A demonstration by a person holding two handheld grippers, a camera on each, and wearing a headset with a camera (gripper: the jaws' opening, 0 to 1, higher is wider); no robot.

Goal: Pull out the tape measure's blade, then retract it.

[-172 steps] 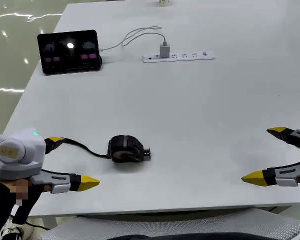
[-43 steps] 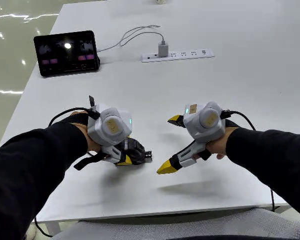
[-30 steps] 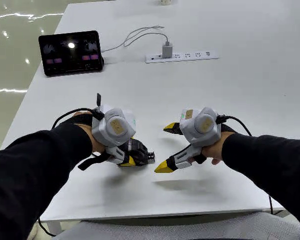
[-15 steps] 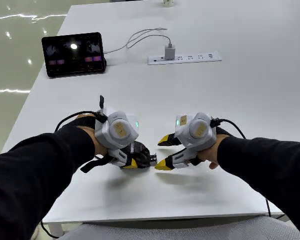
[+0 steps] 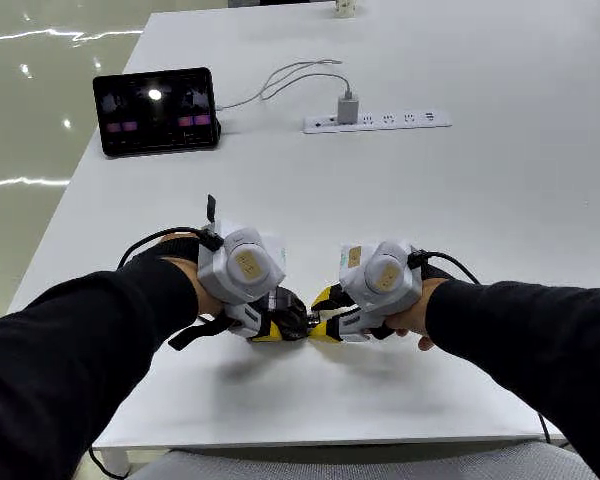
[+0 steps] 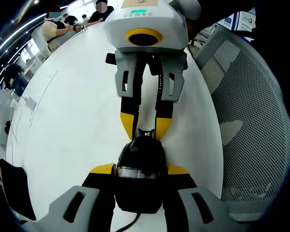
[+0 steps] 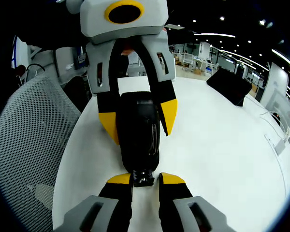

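Head view: the tape measure [image 5: 290, 316] lies well apart from the tablet [image 5: 157, 108], toward the person, clamped in the left gripper [image 5: 273, 325]. The right gripper [image 5: 323, 315] holds its jaws narrowly either side of the blade hook [image 7: 144, 178]; contact cannot be confirmed. The step in hand appears to be seizing the hook; the next move calls for a firm pinch, then a straight pull away from the left gripper.

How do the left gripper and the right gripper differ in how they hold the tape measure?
The left gripper clamps the tape measure by its black case, jaws wide apart; the right gripper pinches the small blade tip, jaws nearly together. The left gripper points rightward, the right gripper leftward. Both sit low over the white table.
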